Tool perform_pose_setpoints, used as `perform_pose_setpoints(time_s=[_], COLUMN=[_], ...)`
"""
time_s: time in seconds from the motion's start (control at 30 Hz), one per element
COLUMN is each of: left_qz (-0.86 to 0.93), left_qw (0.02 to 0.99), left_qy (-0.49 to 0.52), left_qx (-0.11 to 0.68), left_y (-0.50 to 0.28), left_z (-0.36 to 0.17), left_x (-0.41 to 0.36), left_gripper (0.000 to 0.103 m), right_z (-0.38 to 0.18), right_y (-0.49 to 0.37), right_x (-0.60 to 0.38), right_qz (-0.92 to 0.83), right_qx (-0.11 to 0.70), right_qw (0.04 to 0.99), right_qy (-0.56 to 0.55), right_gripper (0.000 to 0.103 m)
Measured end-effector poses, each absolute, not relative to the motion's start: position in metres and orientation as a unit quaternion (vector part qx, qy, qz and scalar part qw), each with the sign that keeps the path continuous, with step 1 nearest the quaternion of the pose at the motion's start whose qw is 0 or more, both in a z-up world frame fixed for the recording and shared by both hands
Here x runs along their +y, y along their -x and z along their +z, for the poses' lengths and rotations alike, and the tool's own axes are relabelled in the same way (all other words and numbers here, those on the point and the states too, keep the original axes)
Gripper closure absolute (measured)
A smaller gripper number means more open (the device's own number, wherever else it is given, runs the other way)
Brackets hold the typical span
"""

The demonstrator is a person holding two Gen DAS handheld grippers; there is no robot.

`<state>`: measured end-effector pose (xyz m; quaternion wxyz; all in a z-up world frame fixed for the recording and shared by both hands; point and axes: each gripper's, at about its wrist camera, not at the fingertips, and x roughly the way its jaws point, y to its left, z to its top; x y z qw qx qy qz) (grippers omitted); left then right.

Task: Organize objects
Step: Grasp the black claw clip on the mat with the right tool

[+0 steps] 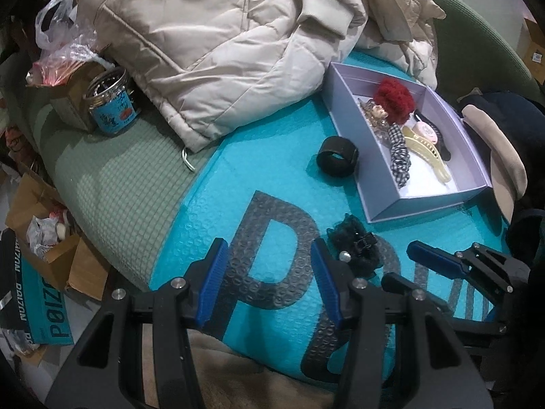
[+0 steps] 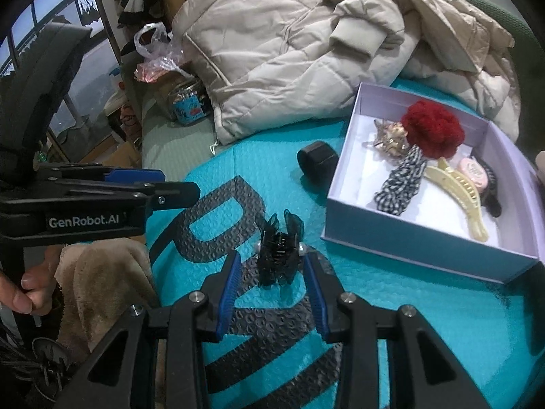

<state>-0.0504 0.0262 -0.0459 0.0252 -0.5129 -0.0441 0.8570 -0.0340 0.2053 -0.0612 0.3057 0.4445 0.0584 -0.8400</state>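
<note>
A black claw hair clip (image 2: 277, 255) lies on the teal bubble mailer (image 2: 391, 300); it also shows in the left wrist view (image 1: 354, 247). My right gripper (image 2: 272, 259) is open, its blue pads on either side of the clip, not closed on it. My left gripper (image 1: 270, 248) is open and empty over the mailer, just left of the clip. A lavender box (image 2: 408, 238) holds a red scrunchie (image 2: 432, 131), a checked scrunchie (image 2: 400, 182), a cream claw clip (image 2: 458, 192), a pink item and a gold clip. A black cuff (image 2: 316, 163) lies left of the box.
A beige puffer jacket (image 2: 289, 51) is piled behind the box. A jar with a blue label (image 1: 112, 105) stands at the left on the green cushion (image 1: 126, 191). Cardboard boxes (image 1: 44, 231) and plastic bags crowd the left side.
</note>
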Motion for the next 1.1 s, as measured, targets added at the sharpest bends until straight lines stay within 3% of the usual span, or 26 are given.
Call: perform_pose_setpoints(time_s=[0.63,0.73,1.03,1.1], left_qz=[0.843,0.841,0.834,0.833], left_qw=[0.044,0.050,0.090,0.097], left_qy=[0.534,0.537,0.544,0.543], left_qx=[-0.053,-0.049,-0.040,-0.034], left_y=[0.098,0.107,0.131,0.135], left_z=[-0.078,-0.081,-0.090,-0.091], left_x=[0.017,0.021,0.043,0.050], left_gripper=[0.054,0.054,0.054,0.049], right_z=[-0.093,-0.094,-0.094,-0.093], right_y=[0.060,0.062,0.057,0.055], right_x=[0.190,0.191,0.203,0.207], right_qz=[-0.827,-0.828,-0.827,-0.826], right_qx=[0.063,0.065,0.071,0.072], right_qw=[0.305,0.303,0.297,0.297], right_qy=[-0.468,-0.468,-0.472,-0.474], right_gripper=[0.065,0.078,0.079,0.079])
